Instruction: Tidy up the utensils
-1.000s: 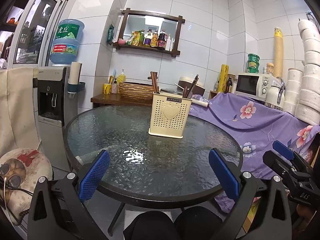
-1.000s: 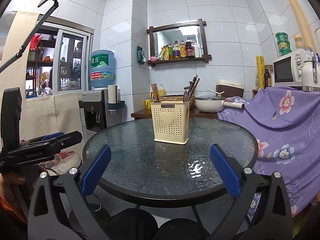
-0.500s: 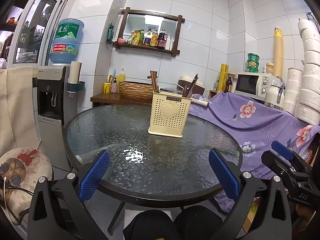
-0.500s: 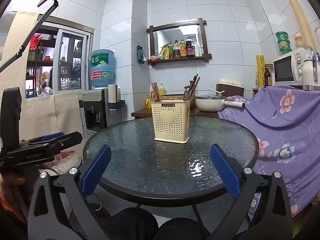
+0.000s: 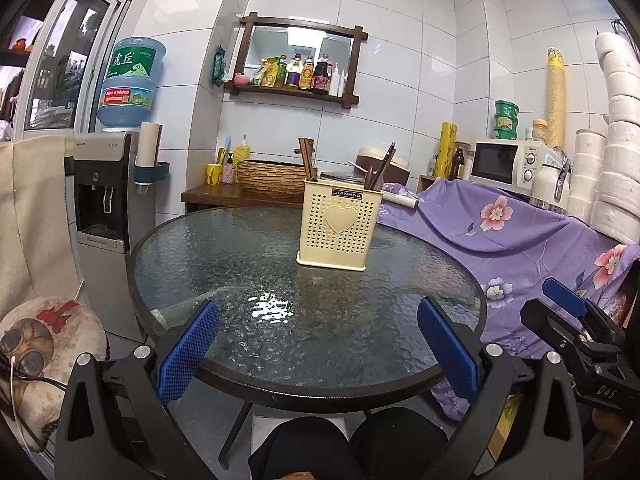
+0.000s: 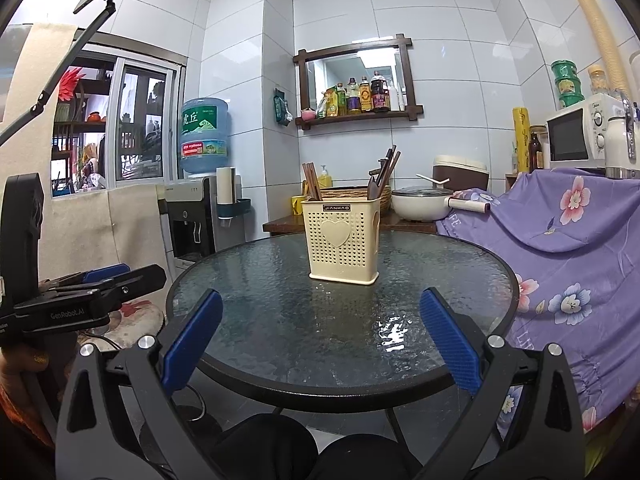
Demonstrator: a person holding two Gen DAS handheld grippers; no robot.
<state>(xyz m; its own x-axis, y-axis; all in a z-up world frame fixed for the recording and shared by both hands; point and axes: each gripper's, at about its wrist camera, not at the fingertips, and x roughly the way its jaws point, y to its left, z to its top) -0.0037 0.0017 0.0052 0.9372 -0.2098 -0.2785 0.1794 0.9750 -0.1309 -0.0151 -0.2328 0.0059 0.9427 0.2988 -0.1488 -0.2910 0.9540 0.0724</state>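
Observation:
A cream perforated utensil holder (image 5: 337, 227) with a heart on its front stands upright on the round glass table (image 5: 248, 280); it also shows in the right wrist view (image 6: 343, 240). Brown chopsticks (image 5: 307, 159) stick out of its left compartment and dark utensils (image 5: 380, 168) out of its right one. My left gripper (image 5: 318, 324) is open and empty, held off the table's near edge. My right gripper (image 6: 320, 314) is open and empty at the near edge too. The right gripper also shows in the left wrist view (image 5: 576, 320), and the left gripper in the right wrist view (image 6: 104, 284).
A water dispenser (image 5: 108, 192) stands left of the table. A purple flowered cloth (image 5: 500, 232) covers the counter on the right, with a microwave (image 5: 504, 162) on it. A low wooden side table with a wicker basket (image 5: 268, 176) and a white pot (image 6: 420, 204) is behind.
The views have barely shifted; the holder sits slightly higher in the frames. Both grippers stay open and empty.

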